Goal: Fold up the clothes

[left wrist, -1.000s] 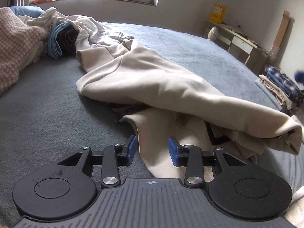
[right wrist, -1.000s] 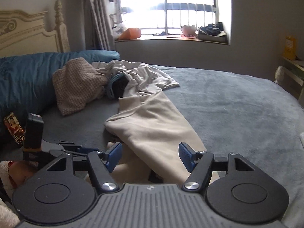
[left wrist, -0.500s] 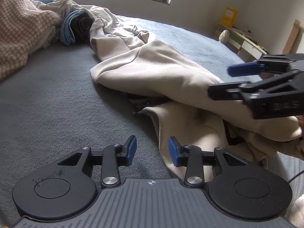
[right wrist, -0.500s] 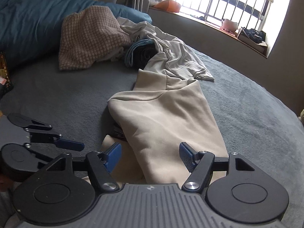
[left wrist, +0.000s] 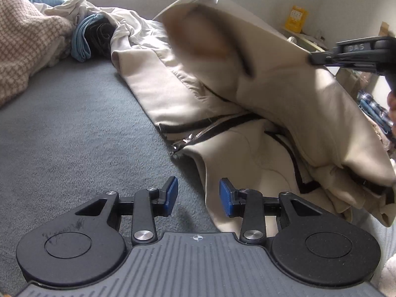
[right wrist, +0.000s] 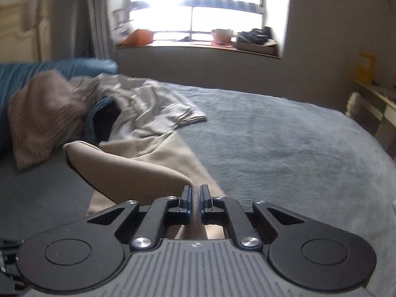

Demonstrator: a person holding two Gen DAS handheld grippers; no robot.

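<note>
A beige zip-up jacket (left wrist: 284, 104) lies on the grey bed cover, its black zipper (left wrist: 210, 128) exposed. My right gripper (right wrist: 195, 199) is shut on a fold of the beige jacket (right wrist: 128, 168) and holds that part lifted off the bed. In the left wrist view the right gripper (left wrist: 319, 58) comes in from the upper right, clamping the raised cloth. My left gripper (left wrist: 198, 195) is open low over the bed, its right finger over the jacket's near hem, nothing between the pads.
A checked blanket (left wrist: 22, 49), a blue and dark bundle (left wrist: 91, 37) and a pale crumpled garment (right wrist: 153, 106) lie at the head of the bed. Grey bed cover (right wrist: 284, 143) spreads to the right. A windowsill (right wrist: 198, 47) and shelving (left wrist: 371, 99) stand beyond.
My right gripper went from open to shut on the jacket and raised the top layer, uncovering the zipper. The left gripper stayed open and low near the hem.
</note>
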